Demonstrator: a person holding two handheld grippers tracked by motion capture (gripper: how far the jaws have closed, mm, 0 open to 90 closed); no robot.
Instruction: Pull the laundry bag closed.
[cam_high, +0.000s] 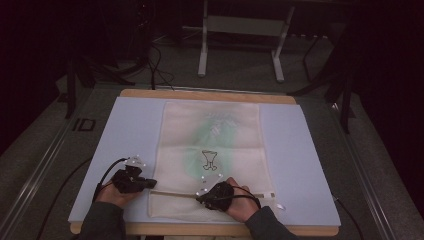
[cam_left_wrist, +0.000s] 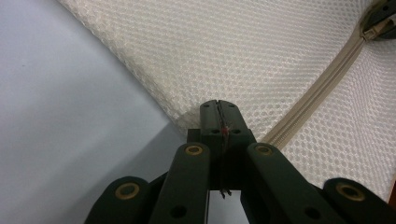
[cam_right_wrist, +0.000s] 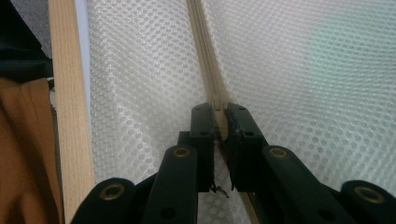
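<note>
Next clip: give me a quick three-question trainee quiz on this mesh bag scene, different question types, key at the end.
1. True or false: the left gripper is shut on the edge of the mesh bag.
2. Multiple choice: the right gripper is closed on A) the wooden table edge, B) the bag's zipper, C) a cable.
3. Fill in: the bag lies on a pale ______ mat.

Key: 1 true; 2 B; 3 blue.
</note>
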